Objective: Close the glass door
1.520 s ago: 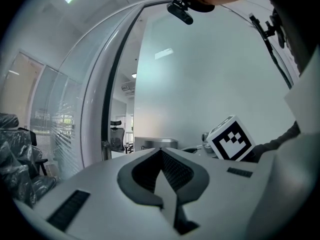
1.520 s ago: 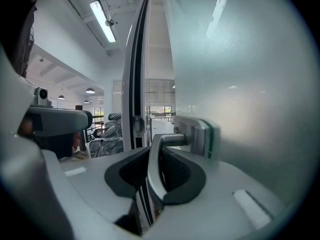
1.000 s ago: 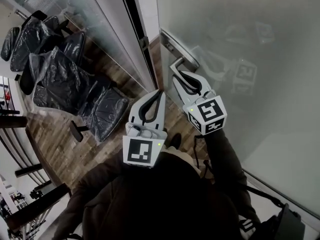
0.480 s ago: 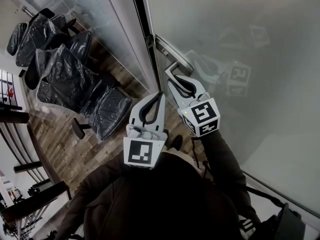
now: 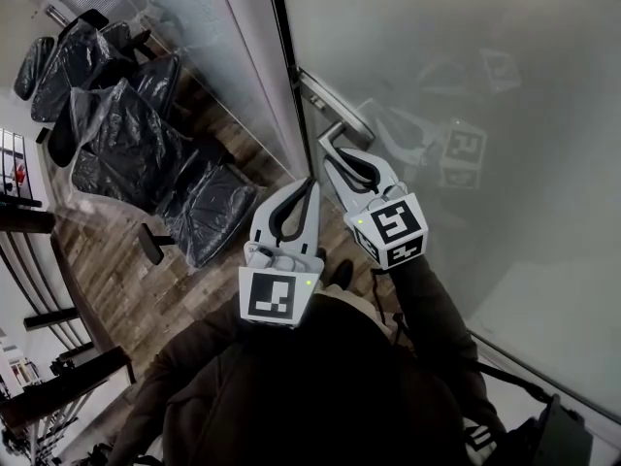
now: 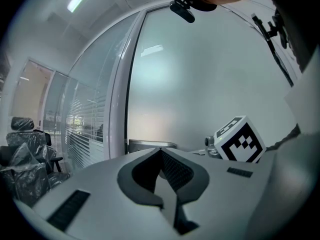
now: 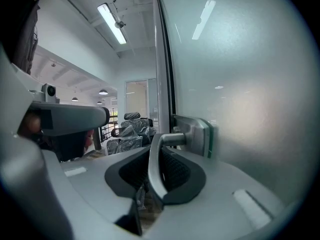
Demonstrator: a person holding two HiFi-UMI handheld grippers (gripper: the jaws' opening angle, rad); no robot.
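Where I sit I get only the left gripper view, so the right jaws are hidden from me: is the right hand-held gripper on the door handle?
Observer: Yes. In the right gripper view the right hand-held gripper is closed on the door handle, with its pads pressing the silver lever from both sides.
Operator: Where does that lever join the door?
Observer: It bends out of a metal plate fixed at the edge of the glass door.
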